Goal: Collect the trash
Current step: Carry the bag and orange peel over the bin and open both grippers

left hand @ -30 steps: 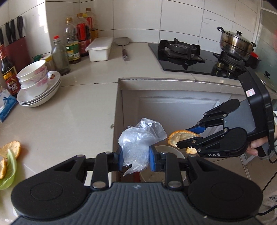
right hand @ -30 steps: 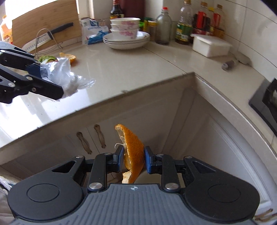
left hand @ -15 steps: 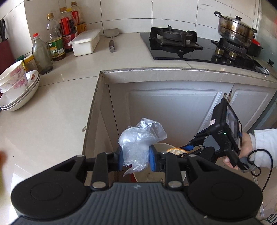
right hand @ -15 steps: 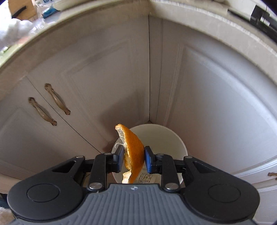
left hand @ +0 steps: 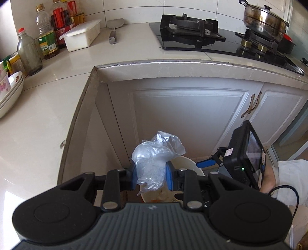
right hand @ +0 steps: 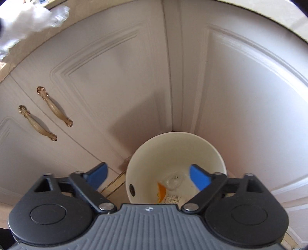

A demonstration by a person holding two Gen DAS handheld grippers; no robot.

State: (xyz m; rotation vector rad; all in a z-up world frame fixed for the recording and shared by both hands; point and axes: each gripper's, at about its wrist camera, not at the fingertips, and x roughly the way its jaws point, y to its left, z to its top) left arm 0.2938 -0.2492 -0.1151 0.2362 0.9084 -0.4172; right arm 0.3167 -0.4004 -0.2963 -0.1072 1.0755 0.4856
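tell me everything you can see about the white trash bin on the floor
The trash bin is a round, open-topped bucket of cream-white plastic, standing upright on the floor in the corner where two white cabinet doors meet. Its inner wall is smooth, with a dark round spot low on one side. Inside lie an orange peel, a clear crumpled wrapper and a printed paper scrap. The open right gripper hovers above its mouth without touching it. In the left wrist view only its rim shows.

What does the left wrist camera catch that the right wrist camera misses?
Left only: the countertop, stove, pot, bottles, and the left gripper shut on the plastic bag. Right only: orange peel lying inside the bin, below the open right gripper. Both: the bin, bag and white cabinet doors.
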